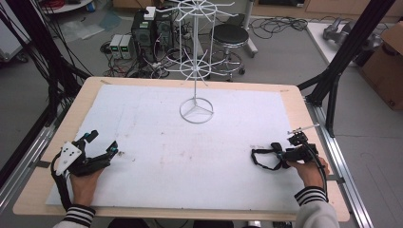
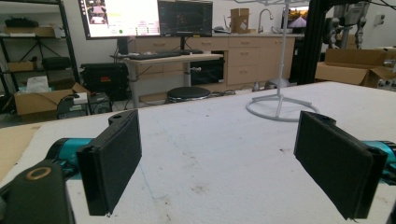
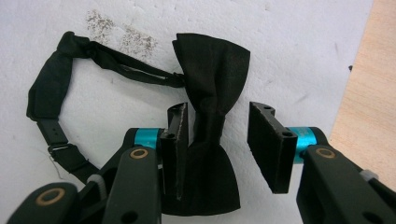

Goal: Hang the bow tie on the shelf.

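Right gripper jaws astride bow tie

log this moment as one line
left hand-held gripper: open, empty | right hand-held gripper: open, straddling black bow tie | white wire stand: bare

A white wire rack stands on the bench's white mat. Behind: a stool, computers, cables, boxes.
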`<state>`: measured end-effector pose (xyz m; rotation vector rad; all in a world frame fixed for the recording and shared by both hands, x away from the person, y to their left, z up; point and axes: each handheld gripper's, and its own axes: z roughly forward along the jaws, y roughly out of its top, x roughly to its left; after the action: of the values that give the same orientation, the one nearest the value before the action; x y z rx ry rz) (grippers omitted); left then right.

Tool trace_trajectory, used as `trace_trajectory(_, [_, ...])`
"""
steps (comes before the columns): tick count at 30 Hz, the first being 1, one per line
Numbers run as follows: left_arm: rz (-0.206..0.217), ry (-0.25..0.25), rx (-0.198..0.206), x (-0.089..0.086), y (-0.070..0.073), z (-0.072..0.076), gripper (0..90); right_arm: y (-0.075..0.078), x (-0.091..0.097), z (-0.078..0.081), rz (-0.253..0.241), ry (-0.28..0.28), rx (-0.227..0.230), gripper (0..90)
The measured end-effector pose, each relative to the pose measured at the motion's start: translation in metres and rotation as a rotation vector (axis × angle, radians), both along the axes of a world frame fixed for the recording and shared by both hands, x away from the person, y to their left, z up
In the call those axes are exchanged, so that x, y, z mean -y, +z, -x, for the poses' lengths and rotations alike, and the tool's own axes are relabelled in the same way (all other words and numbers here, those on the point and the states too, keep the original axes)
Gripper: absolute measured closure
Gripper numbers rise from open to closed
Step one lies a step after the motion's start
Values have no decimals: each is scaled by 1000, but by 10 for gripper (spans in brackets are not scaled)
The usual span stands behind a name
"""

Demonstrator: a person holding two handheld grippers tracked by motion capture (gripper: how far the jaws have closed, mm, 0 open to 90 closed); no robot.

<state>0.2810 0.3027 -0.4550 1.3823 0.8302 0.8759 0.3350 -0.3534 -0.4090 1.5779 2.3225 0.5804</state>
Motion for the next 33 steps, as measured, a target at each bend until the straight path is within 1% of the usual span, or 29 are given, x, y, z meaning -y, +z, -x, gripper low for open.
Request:
trace_trajectory(5, [0,0,0,0,0,0,154,-2,-1,-2,-2,2,-9,624])
trace_trajectory(6, [0,0,0,0,0,0,154,-3,-2,-2,-9,-1,-19,643])
trace_trajectory(8, [0,0,0,0,0,0,155,-4,-2,-2,-5,0,-20,650])
trace_trajectory(9, [0,0,0,0,0,0,155,-5,-2,-2,-1,4,-21,671])
trace_trajectory(11, [0,0,0,0,0,0,154,-6,-3,-3,-14,-9,-32,723])
trace_trajectory(14, [0,0,0,0,0,0,154,-6,-4,-3,-20,-23,-37,738])
trace_trajectory(20, [-1,0,0,0,0,0,154,-6,-4,-1,-23,-23,-29,749])
trace_trajectory(23, [0,-1,0,0,0,0,155,-6,-4,-1,-20,-17,-7,750])
trace_trajectory(24, [0,-1,0,0,0,0,154,-6,-4,-1,-20,-17,-7,750])
trace_trajectory(25, [1,0,1,0,0,0,154,-7,-4,0,-34,-18,10,750])
trace_trajectory(26, [1,0,1,0,0,0,155,-7,-4,0,-34,-18,10,750])
trace_trajectory(27, [0,0,0,0,0,0,155,-7,-4,2,-42,-12,28,750])
trace_trajectory(28, [0,-1,1,0,0,0,155,-7,-4,2,-47,-10,33,750])
trace_trajectory(29, [0,0,1,0,0,0,155,-6,-5,3,-53,16,68,750])
trace_trajectory(30, [0,-1,1,0,0,0,155,-5,-5,4,-58,27,93,750])
trace_trajectory(31, [0,-1,1,0,0,0,155,-5,-5,4,-58,27,93,750])
trace_trajectory(33, [-1,0,1,0,0,0,155,-2,-6,5,-89,31,133,750])
